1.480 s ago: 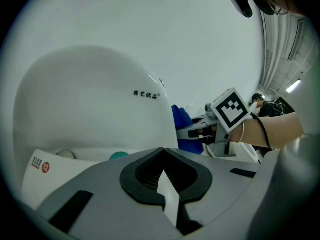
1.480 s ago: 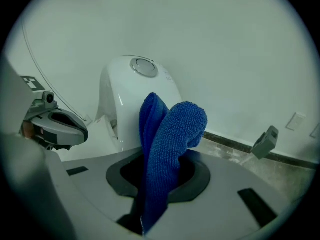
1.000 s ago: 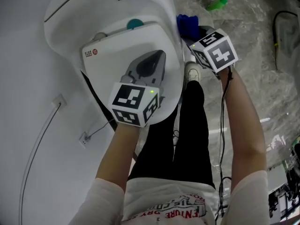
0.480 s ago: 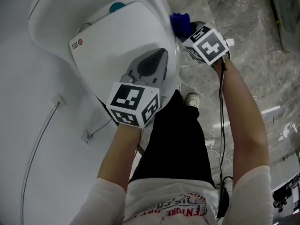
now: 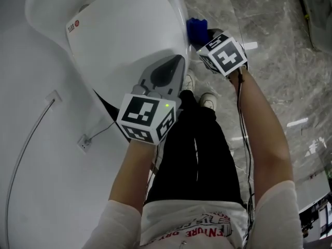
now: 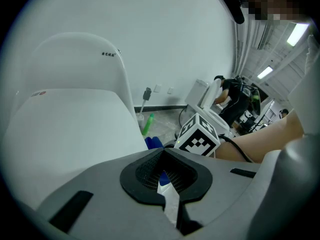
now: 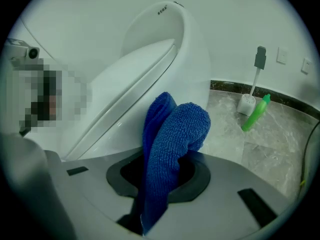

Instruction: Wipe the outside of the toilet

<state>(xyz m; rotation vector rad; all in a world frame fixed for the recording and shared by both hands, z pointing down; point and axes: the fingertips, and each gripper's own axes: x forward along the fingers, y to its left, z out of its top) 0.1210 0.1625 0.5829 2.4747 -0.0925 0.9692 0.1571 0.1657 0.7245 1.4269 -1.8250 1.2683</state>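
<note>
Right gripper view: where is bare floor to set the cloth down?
Bare marble floor lies between the toilet base and the green bottle, and on the near side of the bottle. It is crowded at the wall, where bottle and brush holder sit close.

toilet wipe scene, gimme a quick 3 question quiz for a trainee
1. True or false: the right claw is shut on a blue cloth.
2. Fill in: the toilet lid is ___ (up or down).
3. Where is the green bottle? A: on the lid. B: on the floor near the wall. C: wrapped in the cloth.

Key: 1 true; 2 down; 3 B.
</note>
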